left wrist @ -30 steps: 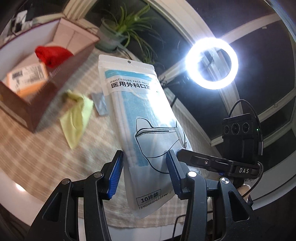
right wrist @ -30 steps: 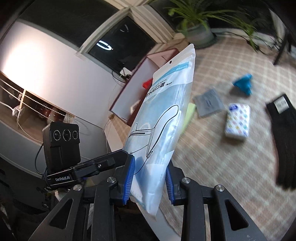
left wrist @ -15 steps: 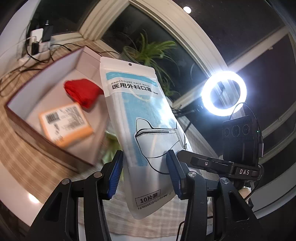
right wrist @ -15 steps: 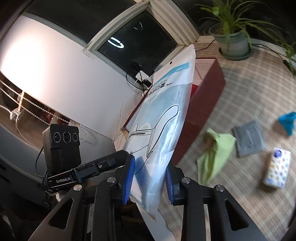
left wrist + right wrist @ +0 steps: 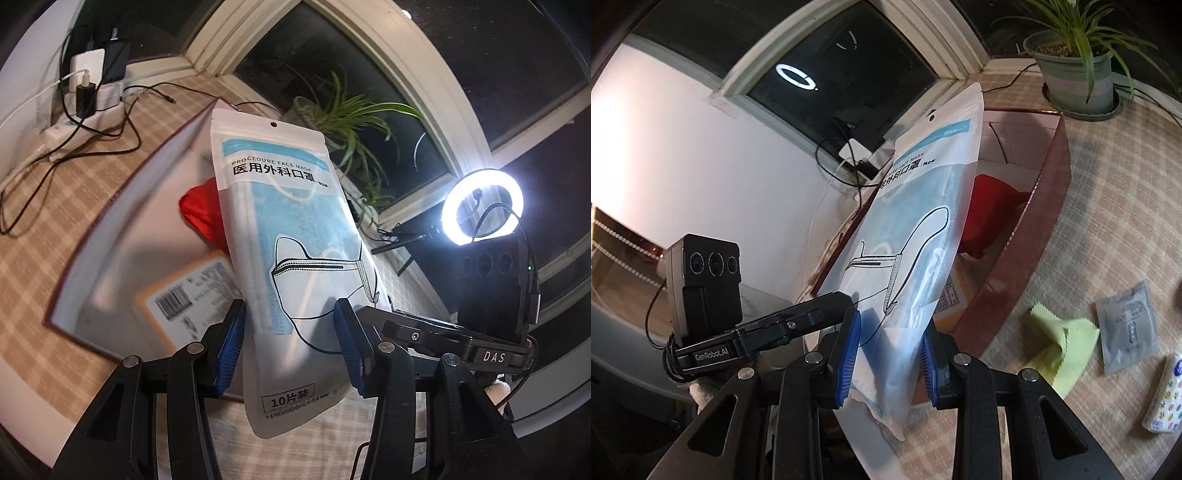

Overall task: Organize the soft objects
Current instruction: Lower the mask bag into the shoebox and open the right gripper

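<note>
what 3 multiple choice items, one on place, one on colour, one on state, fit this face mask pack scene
1. Where is the red cloth?
A. inside the box
B. on the checked mat
C. in the plant pot

2. What colour is the cloth on the mat beside the box?
A. pink
B. yellow-green
C. black

3. How is the face mask pack held?
A. lying flat on the mat
B. pinched by the left gripper and right gripper
C. hanging from a hook

Key: 1 A, walls surround it; 2 B, clear in the right wrist view; 3 B, blue pads press its sides.
</note>
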{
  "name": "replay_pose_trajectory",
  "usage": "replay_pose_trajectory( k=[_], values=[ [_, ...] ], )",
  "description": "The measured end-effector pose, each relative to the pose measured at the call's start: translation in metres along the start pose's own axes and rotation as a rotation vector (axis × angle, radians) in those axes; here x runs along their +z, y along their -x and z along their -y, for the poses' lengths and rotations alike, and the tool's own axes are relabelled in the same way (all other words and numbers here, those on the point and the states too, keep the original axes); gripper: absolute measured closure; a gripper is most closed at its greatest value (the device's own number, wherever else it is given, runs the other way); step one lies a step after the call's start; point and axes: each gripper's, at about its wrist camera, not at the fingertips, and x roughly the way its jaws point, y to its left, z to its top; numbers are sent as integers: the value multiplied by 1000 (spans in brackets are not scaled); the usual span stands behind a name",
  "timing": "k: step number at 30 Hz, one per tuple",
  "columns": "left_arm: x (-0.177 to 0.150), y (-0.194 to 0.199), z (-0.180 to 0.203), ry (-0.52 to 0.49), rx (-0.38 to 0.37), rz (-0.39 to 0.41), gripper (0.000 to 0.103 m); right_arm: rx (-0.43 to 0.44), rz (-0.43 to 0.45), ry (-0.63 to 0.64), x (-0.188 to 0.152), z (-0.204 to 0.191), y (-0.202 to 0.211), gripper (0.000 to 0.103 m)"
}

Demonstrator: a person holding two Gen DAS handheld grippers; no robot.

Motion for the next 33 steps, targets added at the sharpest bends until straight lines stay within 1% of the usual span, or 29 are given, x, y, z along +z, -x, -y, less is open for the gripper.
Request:
replay_pose_trajectory(
  k=[7,12,19,24,29,33],
  values=[
    [17,-11,-22,9,12,-29,56,-34,-13,-17,12,1,-22,75],
    [22,-14,-28,-3,28,-41,56,-47,-18,-24,16,2,-29,75],
    [27,-16,-29,-18,32,-45,56,-58,-8,-29,20,0,-29,75],
    [29,-18,-27,-30,21,-54,56,-75,5,-37,13,1,-22,75],
    [30,-23,-26,-51,14,-76,55,-85,3,-49,10,2,-21,75],
    [31,-27,-28,-46,10,-95,55,-94,-1,-59,11,4,-23,74]
  ],
)
